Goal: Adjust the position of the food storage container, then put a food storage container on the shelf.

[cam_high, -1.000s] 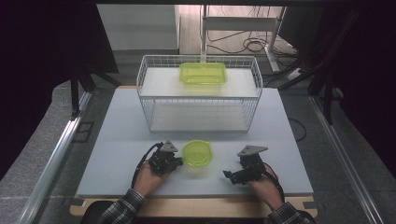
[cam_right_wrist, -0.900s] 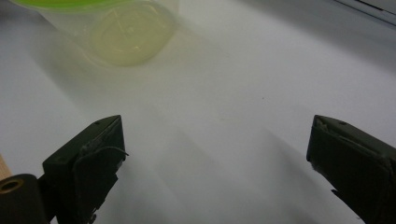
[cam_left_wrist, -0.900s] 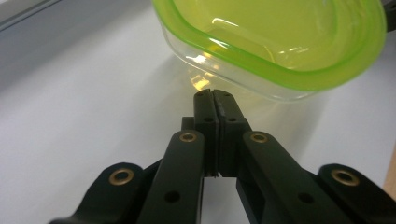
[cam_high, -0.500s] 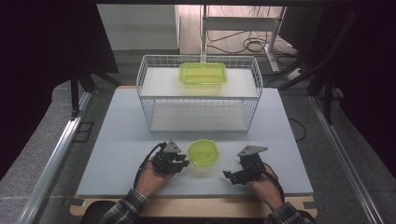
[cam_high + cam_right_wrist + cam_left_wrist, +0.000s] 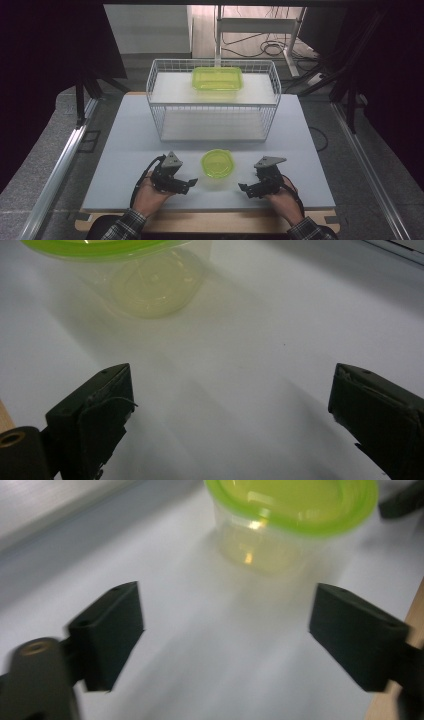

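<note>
A round clear tub with a green lid [image 5: 217,163] stands on the table near the front, between my two grippers. My left gripper [image 5: 191,183] sits just left of it; its jaws have just been opening and now stand wide with nothing between them. The left gripper view has the tub [image 5: 295,525] a short way ahead of the spread jaws. To the tub's right, my right gripper [image 5: 242,188] rests open and empty, and in the right gripper view the tub [image 5: 150,280] lies beyond the jaws at the upper left.
A white wire basket [image 5: 212,100] stands at the back of the table, with a rectangular green-lidded container [image 5: 217,78] on its upper shelf. The grey tabletop [image 5: 125,145] ends at a wooden front edge [image 5: 210,222]. Dark frames flank both sides.
My left gripper has let go of the round tub, spread its jaws and drawn back a little to the left. The tub stays put. My right gripper has not moved.
</note>
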`<state>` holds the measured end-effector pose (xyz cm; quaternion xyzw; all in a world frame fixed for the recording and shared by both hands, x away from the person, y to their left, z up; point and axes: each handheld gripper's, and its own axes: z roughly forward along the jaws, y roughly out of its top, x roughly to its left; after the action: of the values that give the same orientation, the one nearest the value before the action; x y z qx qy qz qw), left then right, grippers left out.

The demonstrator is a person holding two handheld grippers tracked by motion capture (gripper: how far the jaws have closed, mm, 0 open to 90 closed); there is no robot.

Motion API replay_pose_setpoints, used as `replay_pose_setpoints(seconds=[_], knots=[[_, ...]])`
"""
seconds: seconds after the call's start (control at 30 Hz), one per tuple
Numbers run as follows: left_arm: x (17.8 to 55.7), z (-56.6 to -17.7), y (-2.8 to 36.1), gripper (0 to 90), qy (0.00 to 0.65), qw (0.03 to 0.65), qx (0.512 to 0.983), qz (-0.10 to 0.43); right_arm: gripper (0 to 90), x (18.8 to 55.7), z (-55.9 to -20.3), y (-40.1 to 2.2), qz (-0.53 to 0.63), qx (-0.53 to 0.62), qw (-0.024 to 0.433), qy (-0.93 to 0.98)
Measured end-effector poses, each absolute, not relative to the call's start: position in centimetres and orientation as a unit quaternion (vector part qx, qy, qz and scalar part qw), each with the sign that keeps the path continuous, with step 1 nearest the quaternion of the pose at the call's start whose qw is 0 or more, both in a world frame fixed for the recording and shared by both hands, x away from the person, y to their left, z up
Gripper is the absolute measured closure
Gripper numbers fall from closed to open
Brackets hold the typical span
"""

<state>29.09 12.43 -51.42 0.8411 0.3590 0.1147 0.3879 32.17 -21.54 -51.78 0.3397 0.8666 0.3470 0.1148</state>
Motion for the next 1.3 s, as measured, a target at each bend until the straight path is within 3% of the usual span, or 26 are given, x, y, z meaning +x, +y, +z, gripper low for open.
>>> replay_pose_setpoints(seconds=[0.43,0.83,1.3], knots=[[27.7,-52.9,13.8,2.3,0.357,0.382,0.842,0.132,3.7,32.2,-51.6,-21.6,0.361,0.345,0.108,0.860],[27.4,-52.8,14.1,1.5,0.356,0.382,0.842,0.137,0.8,32.8,-50.7,-22.2,0.391,0.353,0.118,0.842],[27.0,-53.2,14.1,2.3,0.350,0.361,0.852,0.146,2.7,35.0,-48.7,-22.1,0.429,0.395,0.057,0.810]])
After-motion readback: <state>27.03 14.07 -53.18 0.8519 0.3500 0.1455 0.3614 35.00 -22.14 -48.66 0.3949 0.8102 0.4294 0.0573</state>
